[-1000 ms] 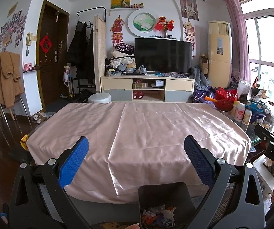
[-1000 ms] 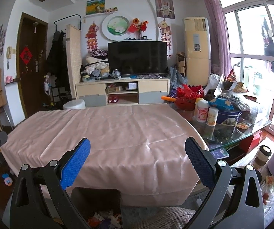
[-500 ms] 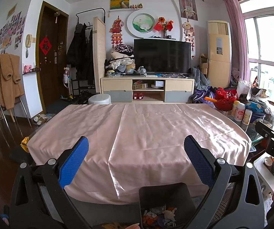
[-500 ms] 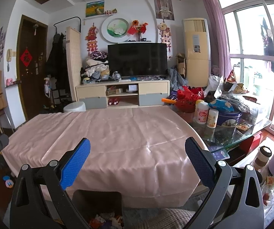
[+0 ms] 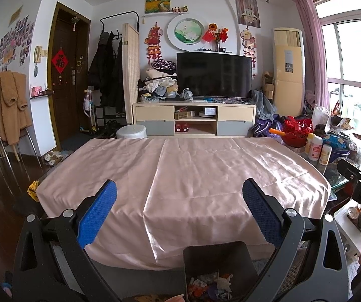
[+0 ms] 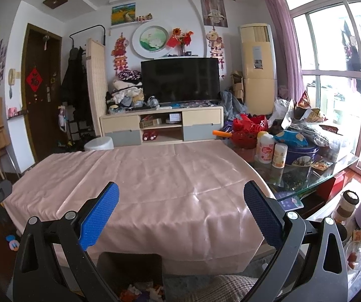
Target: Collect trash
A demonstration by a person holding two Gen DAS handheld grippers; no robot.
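Note:
A dark bin (image 5: 218, 259) stands on the floor at the near edge of the table, holding crumpled colourful trash (image 5: 210, 288). In the right wrist view the same bin (image 6: 130, 266) sits low at the bottom with trash (image 6: 142, 292) inside. My left gripper (image 5: 179, 211) is open above the near table edge, nothing between its blue pads. My right gripper (image 6: 180, 212) is also open and empty, held beside the left one. The table under its pink cloth (image 5: 180, 176) shows no loose trash.
Bottles, a blue tin and snack bags (image 6: 291, 148) crowd the glass part of the table at the right. A TV stand (image 5: 195, 120) and white stool (image 5: 131, 132) stand beyond. A yellow wrapper (image 5: 33, 190) lies at the table's left corner.
Both grippers have lifted slightly, so the bin sits lower in each view. Both stay open.

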